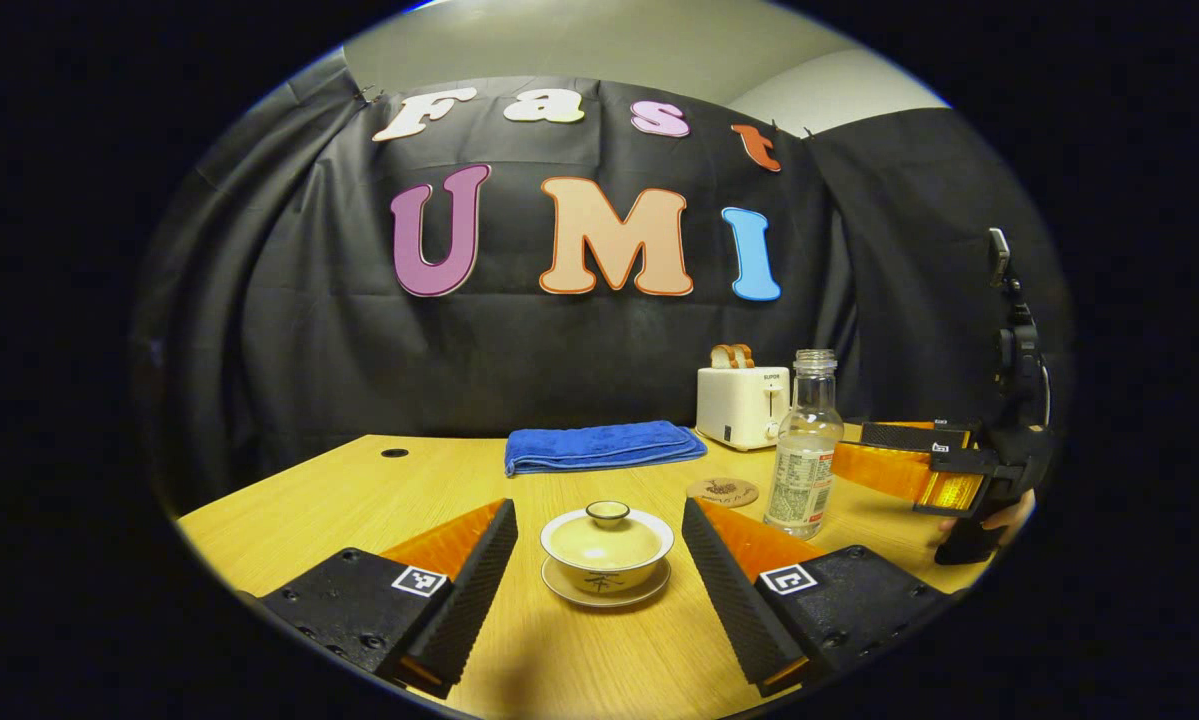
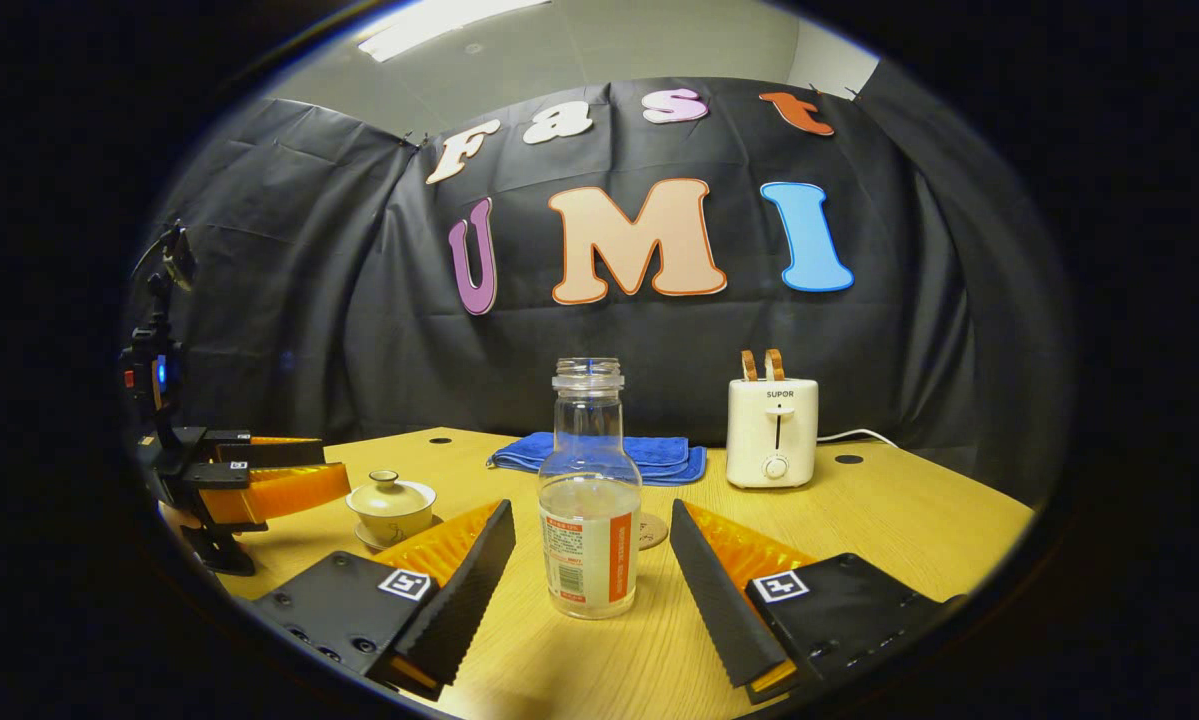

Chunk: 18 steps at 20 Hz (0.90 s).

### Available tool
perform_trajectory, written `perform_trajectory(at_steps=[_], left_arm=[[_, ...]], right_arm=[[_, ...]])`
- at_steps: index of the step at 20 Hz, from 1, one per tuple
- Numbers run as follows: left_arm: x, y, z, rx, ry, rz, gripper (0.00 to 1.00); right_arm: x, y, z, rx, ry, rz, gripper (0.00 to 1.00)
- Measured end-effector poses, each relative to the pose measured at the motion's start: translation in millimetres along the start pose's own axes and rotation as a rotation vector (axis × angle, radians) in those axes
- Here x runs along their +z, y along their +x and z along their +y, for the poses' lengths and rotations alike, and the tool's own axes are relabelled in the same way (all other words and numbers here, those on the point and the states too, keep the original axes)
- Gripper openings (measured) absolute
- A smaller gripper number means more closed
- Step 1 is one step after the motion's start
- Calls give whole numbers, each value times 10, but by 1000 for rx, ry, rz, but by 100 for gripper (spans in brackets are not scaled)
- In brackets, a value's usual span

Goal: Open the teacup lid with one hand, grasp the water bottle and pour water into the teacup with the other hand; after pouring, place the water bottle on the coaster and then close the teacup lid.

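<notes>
Fingers spread, left gripper (image 1: 599, 560) frames the lidded teacup (image 1: 607, 550) on the table (image 1: 359, 500); right gripper (image 2: 589, 560), equally wide, flanks the uncapped water bottle (image 2: 589, 500).

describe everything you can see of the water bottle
The water bottle is clear, plastic by its look, with a narrow neck and a threaded mouth, no cap on. A white and orange label wraps its lower body, and water fills about the lower half. It stands upright on the wooden table, between the right gripper's open fingers, untouched, the coaster beside it.
</notes>
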<state>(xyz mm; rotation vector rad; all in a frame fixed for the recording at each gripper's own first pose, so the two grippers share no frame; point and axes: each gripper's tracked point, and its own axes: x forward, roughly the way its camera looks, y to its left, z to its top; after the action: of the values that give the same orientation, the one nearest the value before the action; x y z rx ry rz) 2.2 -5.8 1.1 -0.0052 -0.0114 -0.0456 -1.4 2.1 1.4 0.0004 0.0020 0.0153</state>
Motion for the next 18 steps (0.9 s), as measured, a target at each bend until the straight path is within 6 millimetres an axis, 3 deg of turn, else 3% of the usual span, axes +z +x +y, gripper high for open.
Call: perform_trajectory(at_steps=[1, 5, 6, 7, 9, 11, 12, 13, 18], left_arm=[[3, -4, -2, 0, -1, 0, 97], [1, 0, -20, -15, 0, 0, 97], [-3, 4, -7, -13, 0, 2, 96], [-1, 12, -2, -7, 0, 5, 96], [-9, 10, -21, -11, 0, 6, 94], [-20, 22, -15, -16, 1, 11, 95], [-33, 34, 0, -8, 0, 14, 94], [-37, 58, -1, -5, 1, 15, 95], [-45, 308, -17, -9, 2, 40, 89]], right_arm=[[6, 1, 2, 0, -1, 0, 95], [2, -1, -2, 0, 0, -1, 95], [3, -3, 0, 0, 0, -1, 99], [1, -2, -2, 0, -1, -1, 95], [9, -5, -4, 0, -1, -1, 100], [11, -2, -7, 1, -1, -1, 95], [1, -7, -5, 1, -1, -1, 99], [9, -8, -5, 1, -1, -1, 95], [8, -16, -4, 1, -1, -1, 99]])
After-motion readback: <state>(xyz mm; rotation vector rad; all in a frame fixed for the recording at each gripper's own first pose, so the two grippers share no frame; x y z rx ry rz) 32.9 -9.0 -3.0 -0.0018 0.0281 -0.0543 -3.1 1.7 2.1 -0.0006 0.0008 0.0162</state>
